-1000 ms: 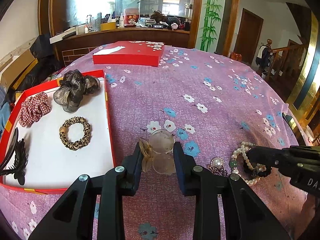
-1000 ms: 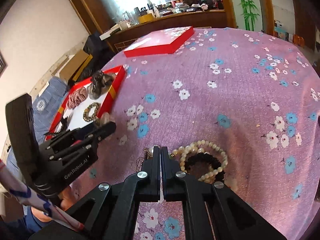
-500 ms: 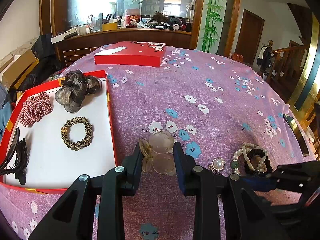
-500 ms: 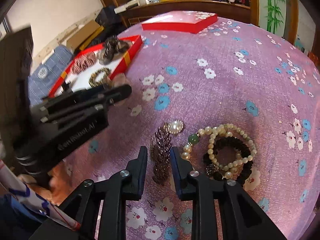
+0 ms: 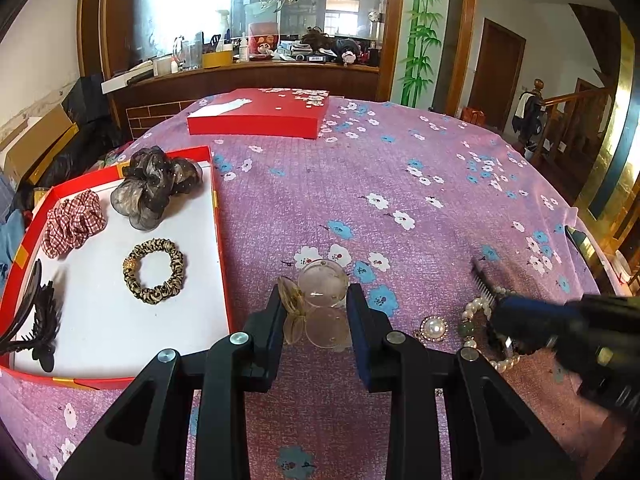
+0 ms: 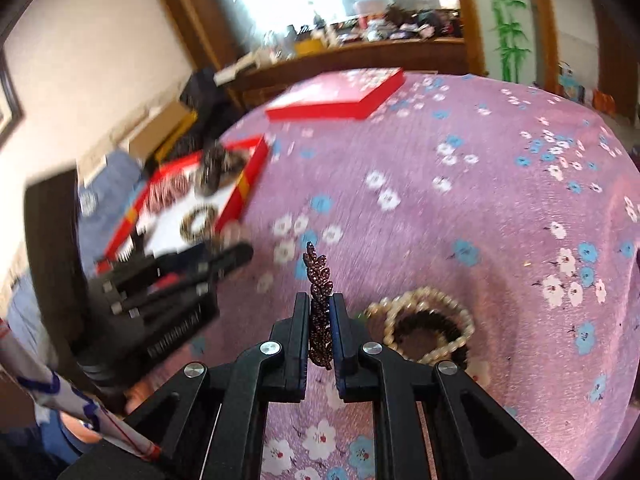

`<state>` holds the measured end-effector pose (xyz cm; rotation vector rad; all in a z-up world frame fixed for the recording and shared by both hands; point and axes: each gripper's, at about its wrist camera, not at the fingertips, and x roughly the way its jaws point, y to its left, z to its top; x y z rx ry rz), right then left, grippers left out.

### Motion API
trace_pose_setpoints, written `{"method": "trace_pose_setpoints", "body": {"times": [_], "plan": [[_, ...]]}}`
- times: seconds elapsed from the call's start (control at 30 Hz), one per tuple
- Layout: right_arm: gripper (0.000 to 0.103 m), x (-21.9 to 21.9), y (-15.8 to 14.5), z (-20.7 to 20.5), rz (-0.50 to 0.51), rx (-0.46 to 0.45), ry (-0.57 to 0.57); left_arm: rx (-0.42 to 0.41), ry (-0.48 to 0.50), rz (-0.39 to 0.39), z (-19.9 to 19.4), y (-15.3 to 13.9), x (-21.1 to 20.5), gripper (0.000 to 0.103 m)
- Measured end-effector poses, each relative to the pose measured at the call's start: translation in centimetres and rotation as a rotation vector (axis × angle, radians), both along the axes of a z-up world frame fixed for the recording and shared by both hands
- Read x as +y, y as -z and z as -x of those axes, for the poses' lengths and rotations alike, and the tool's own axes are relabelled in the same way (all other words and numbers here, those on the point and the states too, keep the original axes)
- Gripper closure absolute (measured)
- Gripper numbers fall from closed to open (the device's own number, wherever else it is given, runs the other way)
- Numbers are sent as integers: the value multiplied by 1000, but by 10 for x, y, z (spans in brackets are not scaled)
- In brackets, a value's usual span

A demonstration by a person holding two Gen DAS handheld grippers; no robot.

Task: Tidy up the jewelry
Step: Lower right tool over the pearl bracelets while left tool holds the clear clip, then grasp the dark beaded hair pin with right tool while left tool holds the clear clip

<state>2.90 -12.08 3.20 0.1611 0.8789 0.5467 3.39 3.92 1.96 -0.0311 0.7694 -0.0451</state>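
My left gripper point(image 5: 316, 312) is shut on a clear round-lobed hair clip point(image 5: 322, 304) and holds it beside the open red tray point(image 5: 222, 240). The tray holds a leopard scrunchie point(image 5: 154, 271), a plaid scrunchie point(image 5: 72, 224), a dark organza bow point(image 5: 154, 186) and a black claw clip point(image 5: 36, 320). My right gripper point(image 6: 320, 320) is shut on a dark red leaf-shaped rhinestone hair comb point(image 6: 319, 300), lifted off the cloth. In the left wrist view the comb's teeth point(image 5: 482, 284) stick up from the right gripper point(image 5: 520, 312). Pearl and black bead bracelets point(image 6: 424, 324) lie to its right.
A pearl brooch point(image 5: 434, 327) lies on the purple floral tablecloth point(image 5: 400, 184) between the grippers. A closed red box point(image 5: 260, 114) sits at the table's far side. A wooden counter with clutter stands behind. The left gripper shows blurred in the right wrist view point(image 6: 168, 296).
My right gripper has closed on the leaf hair comb and lifted it off the cloth. The left gripper has stayed in place with the clear clip.
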Motion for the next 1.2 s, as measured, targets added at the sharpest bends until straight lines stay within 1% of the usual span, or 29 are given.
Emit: {"method": "trace_pose_setpoints", "body": {"times": [0.1, 0.2, 0.57, 1.2], "plan": [[92, -6, -4, -1, -32, -1, 24, -7, 5, -4, 1, -1, -1, 75], [92, -5, -5, -2, -39, 3, 26, -8, 6, -4, 1, -1, -1, 75], [92, -3, -1, -3, -40, 15, 4, -20, 9, -18, 2, -4, -2, 75], [92, -2, 1, -6, -47, 24, 2, -25, 8, -23, 2, -4, -2, 75]]}}
